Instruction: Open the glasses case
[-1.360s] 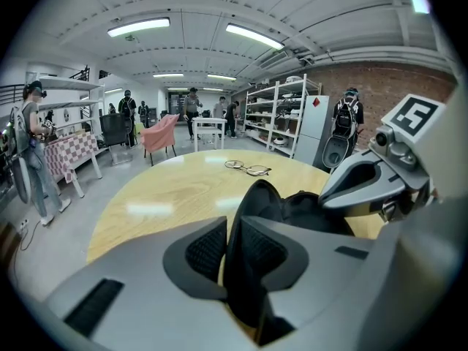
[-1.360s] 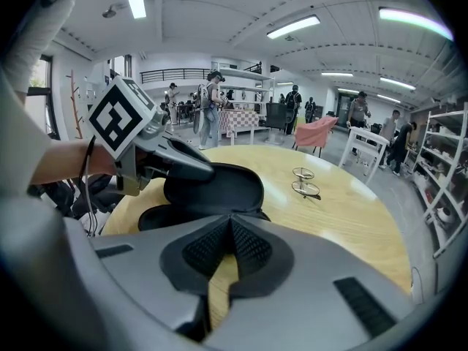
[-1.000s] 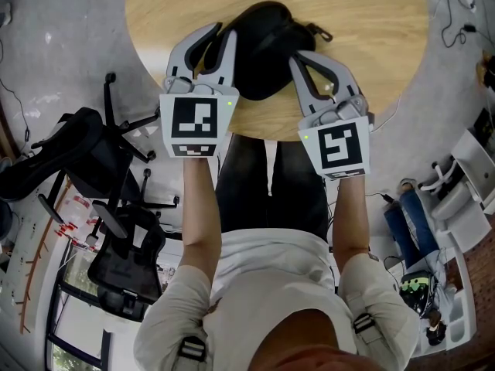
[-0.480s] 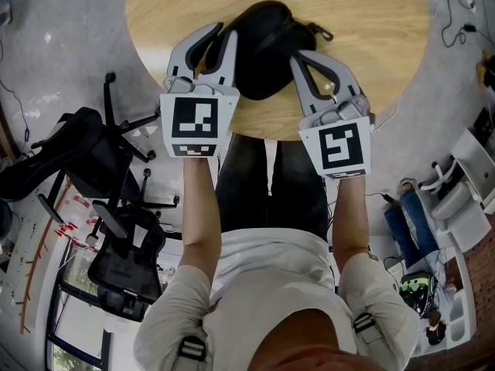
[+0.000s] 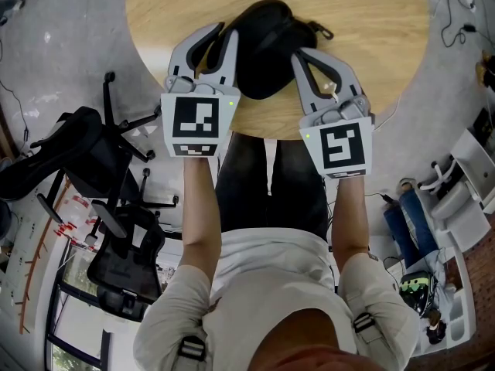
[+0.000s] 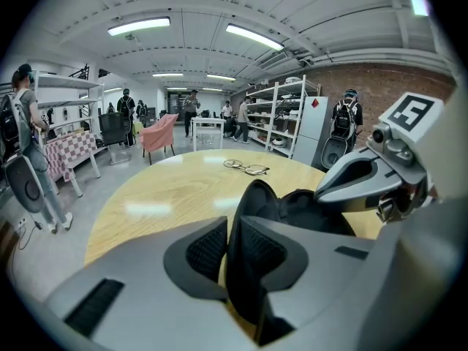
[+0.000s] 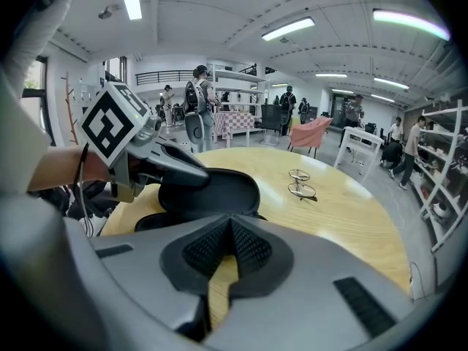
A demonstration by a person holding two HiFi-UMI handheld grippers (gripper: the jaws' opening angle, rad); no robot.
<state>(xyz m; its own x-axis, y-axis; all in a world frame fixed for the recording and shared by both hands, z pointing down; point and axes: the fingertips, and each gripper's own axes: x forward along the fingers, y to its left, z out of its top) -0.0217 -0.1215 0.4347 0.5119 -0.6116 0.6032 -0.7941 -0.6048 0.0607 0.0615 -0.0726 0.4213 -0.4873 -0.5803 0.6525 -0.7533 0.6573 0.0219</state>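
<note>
**The case is open, with one claw on its lid**

A black glasses case [image 5: 267,49] sits on a round wooden bench [image 5: 363,22]. It is near the edge of the bench that is closest to the person. The case is open. Its lid [image 6: 256,203] is lifted up, and you can see the dark hollow inside it.

The left claw [image 6: 228,248] is pinching the lid. The two jaws are almost together, with only the thin black edge of the lid between them. Both pads press on that edge. This claw is at the left end of the case and points down at a slant.

The right claw [image 7: 230,243] is shut tight. Its two tips touch each other and there is nothing between them. Only the yellow wood of the bench shows under the tips. This claw is just beside the right side of the case, and it points down at a slant too. Whether it touches the case cannot be seen.

A pair of thin wire glasses [image 7: 300,183] lies on the bench on the far side of the case, well apart from it. They are folded open and no claw is near them.

Black office chairs [image 5: 100,176] stand on the grey floor [image 5: 69,45] to the person's left.
</note>
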